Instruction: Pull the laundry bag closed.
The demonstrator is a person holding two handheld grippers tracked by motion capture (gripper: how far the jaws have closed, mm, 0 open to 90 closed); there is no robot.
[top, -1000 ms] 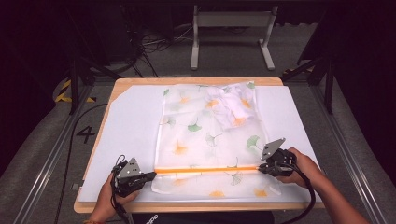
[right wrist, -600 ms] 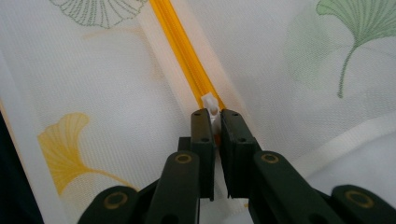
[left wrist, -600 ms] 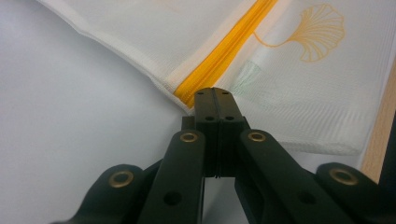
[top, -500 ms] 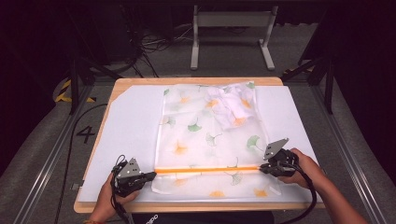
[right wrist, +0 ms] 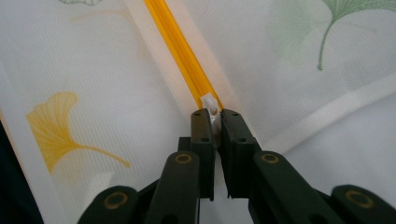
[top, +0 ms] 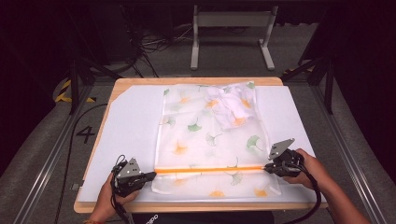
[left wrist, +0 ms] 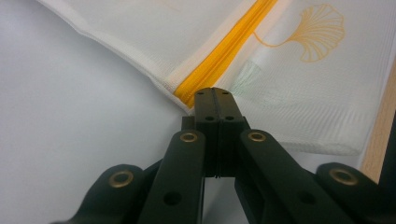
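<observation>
A sheer mesh bag (top: 212, 140) printed with ginkgo leaves is spread flat on the white mat (top: 130, 135) covering the tabletop (top: 196, 80), with a bundle of crumpled cloth (top: 231, 105) seen through it near its far right corner. An orange zipper (top: 210, 170) is stretched straight across the bag's near end — held at both ends. The left gripper (top: 148, 176) is seen with its jaws pressed together on the bag's edge right at the zipper's left end. At the right end, the right gripper (top: 270, 169) is clamped on the white zipper pull (right wrist: 211, 108) — the tab is pinched between the jaws.
</observation>
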